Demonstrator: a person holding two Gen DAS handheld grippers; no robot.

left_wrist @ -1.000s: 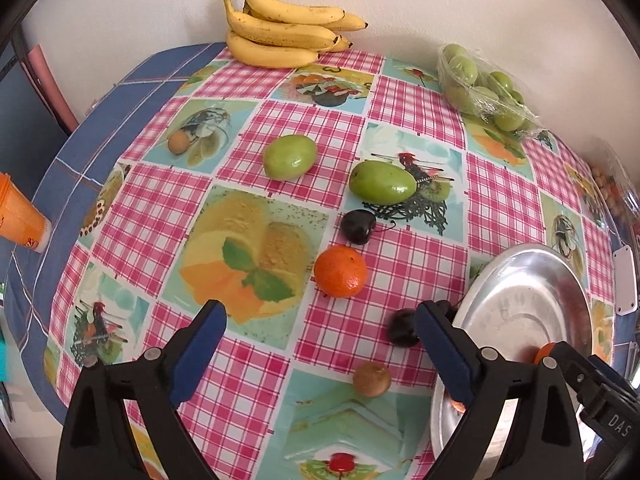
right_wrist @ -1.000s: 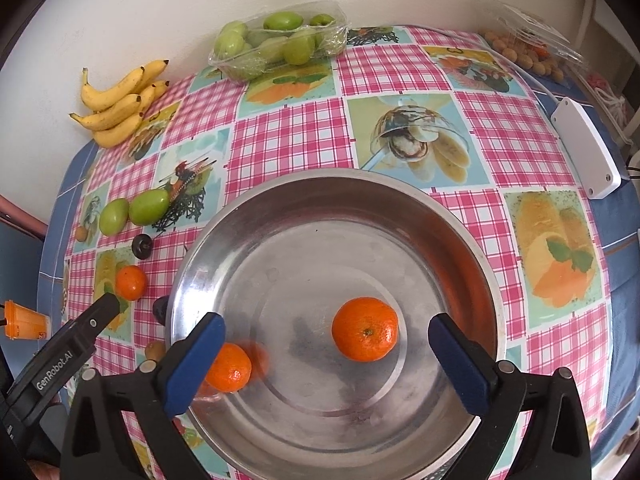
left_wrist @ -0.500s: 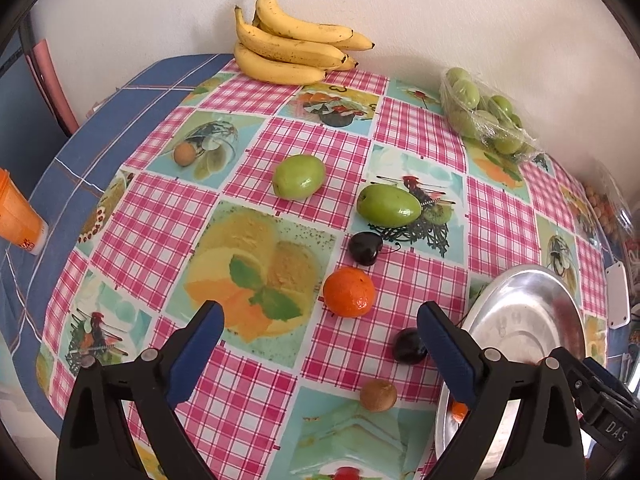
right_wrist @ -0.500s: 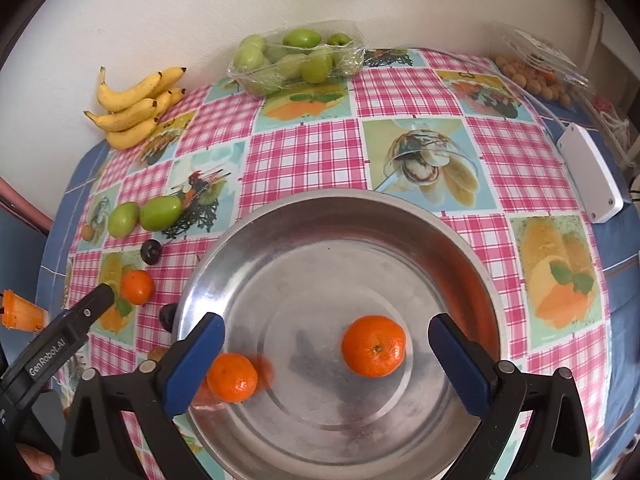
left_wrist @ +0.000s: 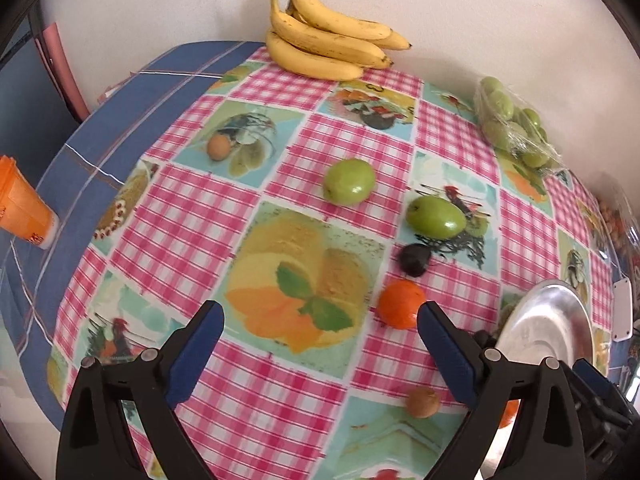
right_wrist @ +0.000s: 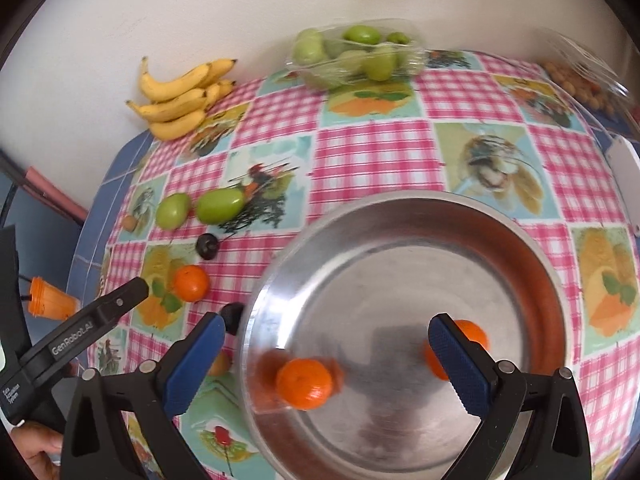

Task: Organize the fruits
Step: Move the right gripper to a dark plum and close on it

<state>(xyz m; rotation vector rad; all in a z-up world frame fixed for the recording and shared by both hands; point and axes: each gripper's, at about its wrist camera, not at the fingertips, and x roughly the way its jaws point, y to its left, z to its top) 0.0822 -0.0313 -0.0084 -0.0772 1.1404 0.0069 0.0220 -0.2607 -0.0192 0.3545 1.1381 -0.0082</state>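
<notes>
While wide apart, both grippers (left_wrist: 320, 316) (right_wrist: 326, 330) empty

Plain white wall (left_wrist: 480, 8) behind a pink-checked tablecloth (left_wrist: 192, 216), soft daylight

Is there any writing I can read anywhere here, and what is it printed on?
"GenRobot.AI": white letters along the black arm of the left gripper, as seen in the right wrist view.
Small white print lower on that same arm: too small to read.
Dark mark on the orange cup: blurred, unreadable.
The tablecloth carries only pictures, with no words I can make out.
</notes>
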